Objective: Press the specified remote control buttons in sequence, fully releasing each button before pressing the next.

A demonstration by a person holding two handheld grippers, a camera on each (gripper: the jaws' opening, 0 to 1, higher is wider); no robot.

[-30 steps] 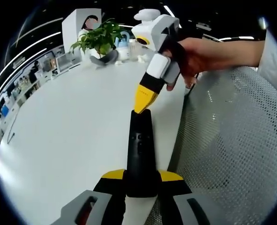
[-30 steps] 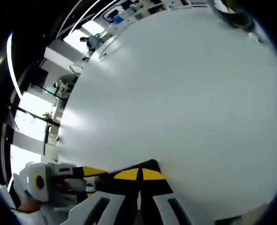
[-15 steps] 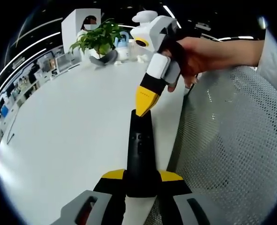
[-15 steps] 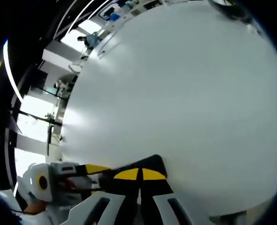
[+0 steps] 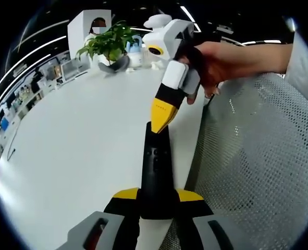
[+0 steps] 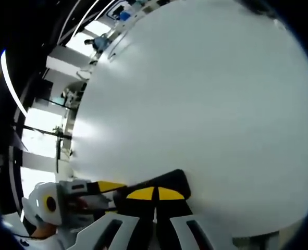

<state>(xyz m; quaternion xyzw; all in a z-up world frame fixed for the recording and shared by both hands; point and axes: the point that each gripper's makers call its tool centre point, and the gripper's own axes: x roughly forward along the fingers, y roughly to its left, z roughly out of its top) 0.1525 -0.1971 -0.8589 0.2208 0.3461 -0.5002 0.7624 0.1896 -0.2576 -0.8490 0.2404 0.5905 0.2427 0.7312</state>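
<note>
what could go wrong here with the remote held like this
The left gripper clamps only the near end of the long black remote control, so a push from the right gripper's shut yellow tip at the far end may lever it loose. The remote hangs near the white table's edge, beside the grey mesh chair; dropped, it might fall off.

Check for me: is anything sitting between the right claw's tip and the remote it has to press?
Nothing visible. In the left gripper view the right claw, jaws together, points straight down at the far end of the black remote held in the left claw. No object lies between them; contact itself I cannot judge.
</note>
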